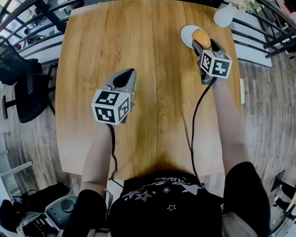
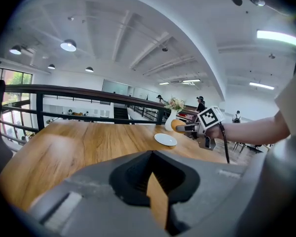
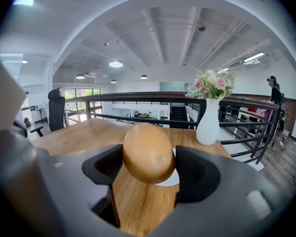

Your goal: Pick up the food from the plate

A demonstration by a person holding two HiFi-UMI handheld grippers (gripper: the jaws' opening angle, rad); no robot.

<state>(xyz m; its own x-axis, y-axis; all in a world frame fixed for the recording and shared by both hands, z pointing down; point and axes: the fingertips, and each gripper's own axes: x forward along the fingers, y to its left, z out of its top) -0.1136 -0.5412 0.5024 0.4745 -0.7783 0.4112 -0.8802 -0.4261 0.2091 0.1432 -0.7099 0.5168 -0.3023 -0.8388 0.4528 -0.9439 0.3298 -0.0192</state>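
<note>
The food (image 3: 148, 152) is a smooth, egg-shaped brown bun. My right gripper (image 3: 149, 168) is shut on it, a pad pressing on each side. In the right gripper view the bun hangs above the small white plate (image 3: 170, 178). The head view shows the bun (image 1: 201, 37) in the right gripper (image 1: 203, 42) over the near edge of the plate (image 1: 188, 32), at the table's far right. My left gripper (image 1: 124, 76) hovers over the middle of the table, shut and holding nothing. From the left gripper view the bun (image 2: 176, 124) sits higher than the plate (image 2: 166, 139).
The wooden table (image 1: 138, 58) is otherwise bare. A white vase (image 1: 224, 15) with pink flowers stands at its far right corner, just beyond the plate. A black railing (image 1: 266, 28) runs behind the table. A black office chair (image 1: 19, 83) stands to the left.
</note>
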